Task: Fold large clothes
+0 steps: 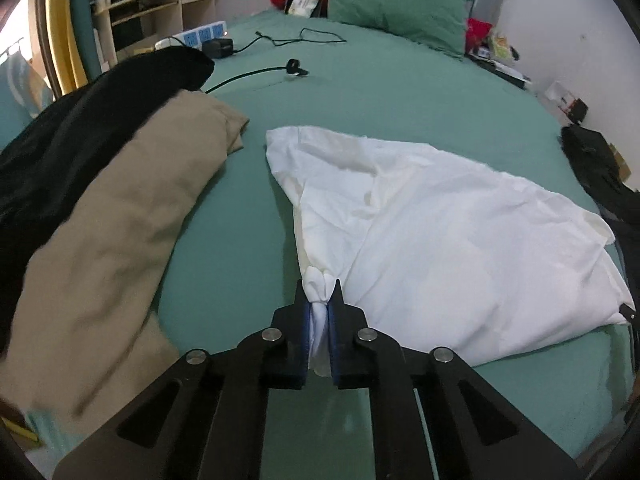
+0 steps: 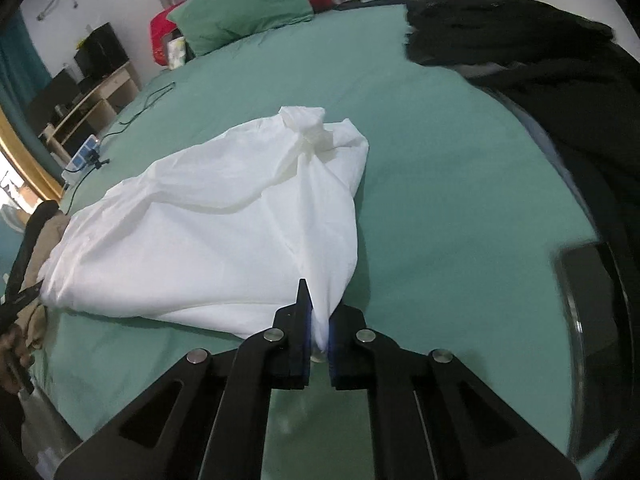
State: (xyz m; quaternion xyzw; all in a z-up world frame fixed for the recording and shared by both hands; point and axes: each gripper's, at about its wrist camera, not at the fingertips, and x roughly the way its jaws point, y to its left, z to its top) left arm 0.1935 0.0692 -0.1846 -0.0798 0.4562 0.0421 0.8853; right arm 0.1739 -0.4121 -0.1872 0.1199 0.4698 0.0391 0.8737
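Observation:
A large white garment (image 1: 432, 240) lies spread on the green bed sheet (image 1: 380, 92). My left gripper (image 1: 319, 292) is shut on a bunched near corner of it. In the right wrist view the same white garment (image 2: 208, 232) stretches to the left, with a knotted bunch at its far end. My right gripper (image 2: 319, 300) is shut on another near corner. The cloth is pulled taut between the two held corners. The other gripper's black tip shows at the left edge of the right wrist view (image 2: 20, 300).
A tan garment (image 1: 112, 232) and a black garment (image 1: 80, 120) lie piled at the left. More black clothing (image 2: 540, 60) lies at the right bed edge. A green pillow (image 1: 396, 4), a power strip (image 1: 200, 34) and cables (image 1: 304, 38) are near the headboard.

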